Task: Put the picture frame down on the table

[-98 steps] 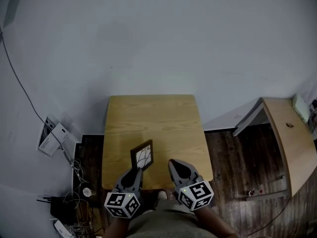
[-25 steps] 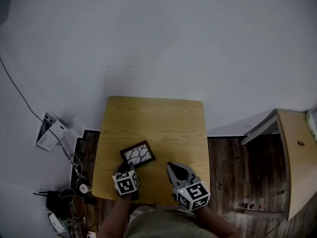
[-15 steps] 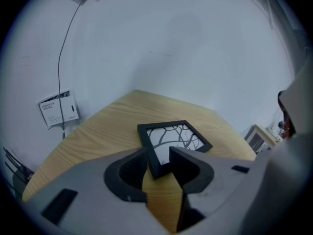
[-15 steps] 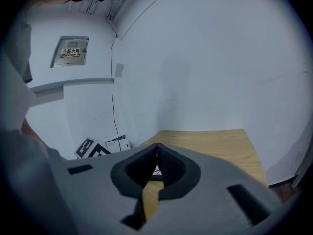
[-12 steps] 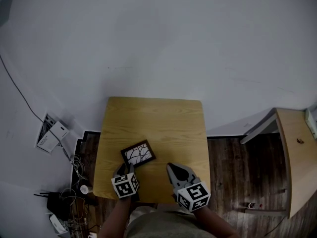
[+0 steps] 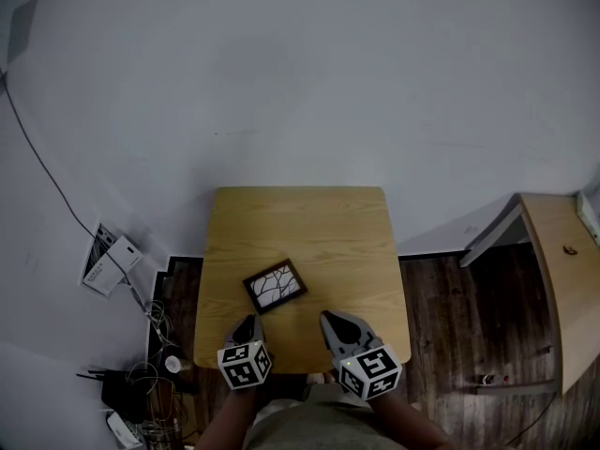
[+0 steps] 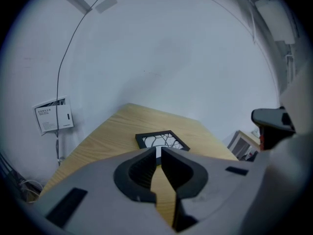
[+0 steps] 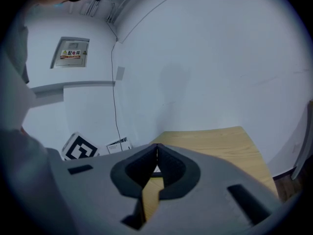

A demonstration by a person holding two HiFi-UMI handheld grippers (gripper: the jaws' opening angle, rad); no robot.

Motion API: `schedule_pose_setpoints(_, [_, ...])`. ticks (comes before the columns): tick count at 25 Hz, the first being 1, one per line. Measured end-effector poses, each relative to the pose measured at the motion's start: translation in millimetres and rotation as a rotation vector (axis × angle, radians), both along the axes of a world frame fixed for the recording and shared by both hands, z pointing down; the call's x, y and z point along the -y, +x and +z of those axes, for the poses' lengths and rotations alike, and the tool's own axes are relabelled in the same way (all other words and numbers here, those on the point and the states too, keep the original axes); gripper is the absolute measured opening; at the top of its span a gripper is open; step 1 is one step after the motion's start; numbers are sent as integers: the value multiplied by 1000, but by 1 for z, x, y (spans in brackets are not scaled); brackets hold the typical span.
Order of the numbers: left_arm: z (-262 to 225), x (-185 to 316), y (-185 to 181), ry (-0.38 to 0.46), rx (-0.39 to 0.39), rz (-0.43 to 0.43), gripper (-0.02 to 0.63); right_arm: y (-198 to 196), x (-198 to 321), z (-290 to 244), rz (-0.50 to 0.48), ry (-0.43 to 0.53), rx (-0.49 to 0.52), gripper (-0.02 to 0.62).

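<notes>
Vs. approx. 4 s earlier: back then the picture frame (image 6: 275,286) stood up on edge on the table (image 6: 309,223), w/ the left gripper (image 6: 246,324) right at it. Now it lay flat, face up, on the near-left part of the table top. A sec earlier the left gripper was still at the frame's near edge. Now it sat apart from the frame, back by the table's near edge. Its jaws had just been closing, down to a thin slit at the tips, w/ nothing between them. In the left gripper view the frame (image 7: 161,141) showed just beyond the left gripper (image 7: 158,151), not touching.

The right gripper (image 6: 328,319) was at about the same spot near the table's front edge as before. In its own view the right gripper (image 8: 156,155) had its jaws together and empty.

Writing: the frame's pic was white w/ dark branching lines, no text. The wall box (image 8: 72,53) carried a label w/ a red band and dark characters, prob. 配电箱, though too small to be sure. The white unit (image 7: 54,115) low on the wall left of the table had fine print, not readable. Both grippers' cubes bore black-and-white square markers, no letters.
</notes>
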State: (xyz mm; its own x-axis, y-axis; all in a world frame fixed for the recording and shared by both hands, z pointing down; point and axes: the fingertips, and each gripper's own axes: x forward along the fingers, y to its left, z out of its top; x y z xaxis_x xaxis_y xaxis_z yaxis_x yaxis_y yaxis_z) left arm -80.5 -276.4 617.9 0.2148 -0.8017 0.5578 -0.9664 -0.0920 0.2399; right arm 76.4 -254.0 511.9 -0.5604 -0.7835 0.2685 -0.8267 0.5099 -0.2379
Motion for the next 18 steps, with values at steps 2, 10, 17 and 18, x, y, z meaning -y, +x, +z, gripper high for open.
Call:
schedule_pose_setpoints(2, [-8,-11,-1,20,-6,31,28,-7,-9,-3,4,4,5,0])
schedule_pose_setpoints(10, [-34,-59,-15,75,-12,123,23,-40,-50,-13,17,17,15,0])
schedule_pose_setpoints(17, [-52,-98,-34,92,-39,143,17,-65,-92,-12,28,5,17,0])
schedule_pose_setpoints(18, [-54,-104,-37,93,-46,144,17,-69,-99,-12,29,4,16,0])
